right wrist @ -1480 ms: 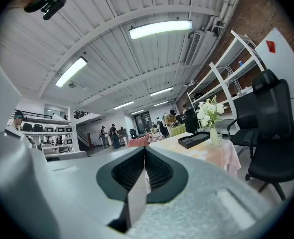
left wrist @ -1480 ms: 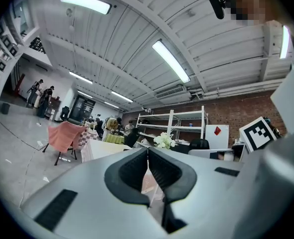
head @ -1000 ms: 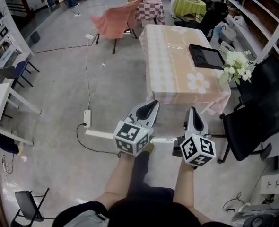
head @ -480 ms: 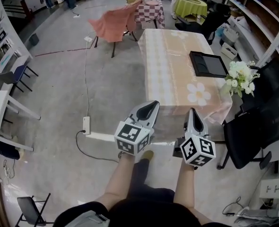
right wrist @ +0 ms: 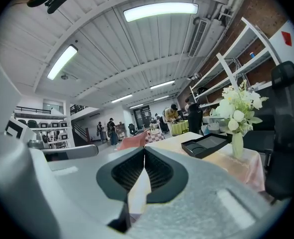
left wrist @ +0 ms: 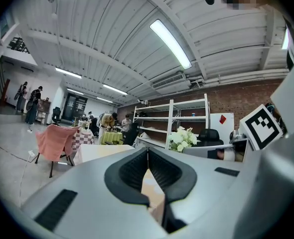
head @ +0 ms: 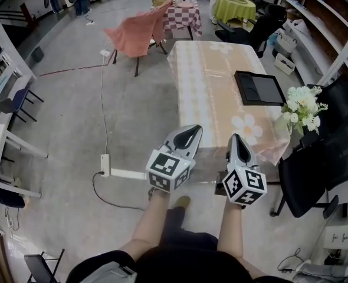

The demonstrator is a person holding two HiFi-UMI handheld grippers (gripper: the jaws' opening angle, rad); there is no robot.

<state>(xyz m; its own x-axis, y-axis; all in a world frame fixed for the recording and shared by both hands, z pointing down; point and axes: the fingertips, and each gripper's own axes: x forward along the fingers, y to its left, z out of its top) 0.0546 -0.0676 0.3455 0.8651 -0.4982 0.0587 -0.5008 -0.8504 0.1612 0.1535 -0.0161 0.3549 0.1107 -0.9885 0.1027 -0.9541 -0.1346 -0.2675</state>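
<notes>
Closer than 1 second ago, the table (head: 203, 81) with its peach cloth now has its near edge just beyond your 2 gripper tips, while both grippers keep the same raised pose in front of you.

Your left gripper (head: 191, 129) has its jaws pressed together with nothing between them, and your right gripper (head: 237, 138) is the same, closed and empty. The black tray (head: 259, 88) lies on the right part of the table, well apart from both tips. The vase of white flowers (head: 304, 106) stands at the near right corner, nearest your right gripper.

I judge the risks like this: with the jaws pointing slightly upward, you may misread the edge and bump it or snag the hanging cloth, which would drag the tray. A wide swing of your right gripper could tip the flowers. The power strip (head: 105, 165) and its cable lie on the floor to your left, and the black office chair (head: 321, 152) crowds your right.
</notes>
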